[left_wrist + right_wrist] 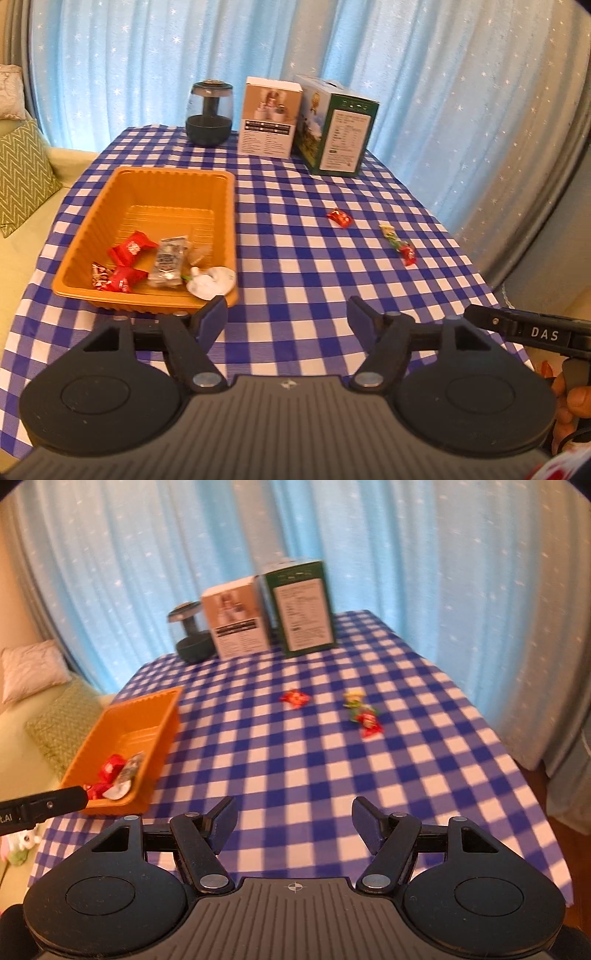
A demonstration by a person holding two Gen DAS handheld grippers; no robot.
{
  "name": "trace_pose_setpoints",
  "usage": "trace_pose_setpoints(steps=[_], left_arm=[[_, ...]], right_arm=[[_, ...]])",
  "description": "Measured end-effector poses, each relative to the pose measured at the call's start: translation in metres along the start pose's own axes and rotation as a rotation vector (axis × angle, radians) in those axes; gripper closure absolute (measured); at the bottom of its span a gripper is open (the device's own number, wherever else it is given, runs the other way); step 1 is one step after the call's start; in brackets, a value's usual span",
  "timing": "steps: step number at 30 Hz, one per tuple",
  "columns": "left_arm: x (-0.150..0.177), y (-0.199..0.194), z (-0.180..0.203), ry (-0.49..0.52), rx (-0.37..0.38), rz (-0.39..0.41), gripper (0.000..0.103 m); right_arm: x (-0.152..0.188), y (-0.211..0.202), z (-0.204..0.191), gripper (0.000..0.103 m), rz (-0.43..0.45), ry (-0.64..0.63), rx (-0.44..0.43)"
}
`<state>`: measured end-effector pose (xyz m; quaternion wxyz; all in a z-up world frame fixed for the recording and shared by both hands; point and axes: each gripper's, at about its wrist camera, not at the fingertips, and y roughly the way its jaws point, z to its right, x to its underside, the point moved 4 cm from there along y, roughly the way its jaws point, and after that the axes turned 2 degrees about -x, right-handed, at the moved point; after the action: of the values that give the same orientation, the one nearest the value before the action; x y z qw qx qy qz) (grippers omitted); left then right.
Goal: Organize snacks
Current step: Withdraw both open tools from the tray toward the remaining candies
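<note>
**Loose sweets, risk of a bad pinch**

Left gripper [287, 314] and right gripper [294, 821]: fingers spread, empty. Tray [92, 236] at 10 o'clock, part filled. Red sweet [294, 698] at 12, pair [364, 716] at 1, touching; one pinch may grab both or flick one away.
</note>
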<state>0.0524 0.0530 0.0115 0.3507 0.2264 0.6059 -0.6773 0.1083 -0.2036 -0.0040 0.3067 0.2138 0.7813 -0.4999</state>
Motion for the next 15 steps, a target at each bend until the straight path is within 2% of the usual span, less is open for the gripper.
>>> trace_pose_setpoints(steps=[15], left_arm=[[-0.003, 0.009, 0.034, 0.038, 0.037, 0.001, 0.026]], right_arm=[[-0.005, -0.017, 0.028, 0.035, 0.040, 0.049, 0.042]])
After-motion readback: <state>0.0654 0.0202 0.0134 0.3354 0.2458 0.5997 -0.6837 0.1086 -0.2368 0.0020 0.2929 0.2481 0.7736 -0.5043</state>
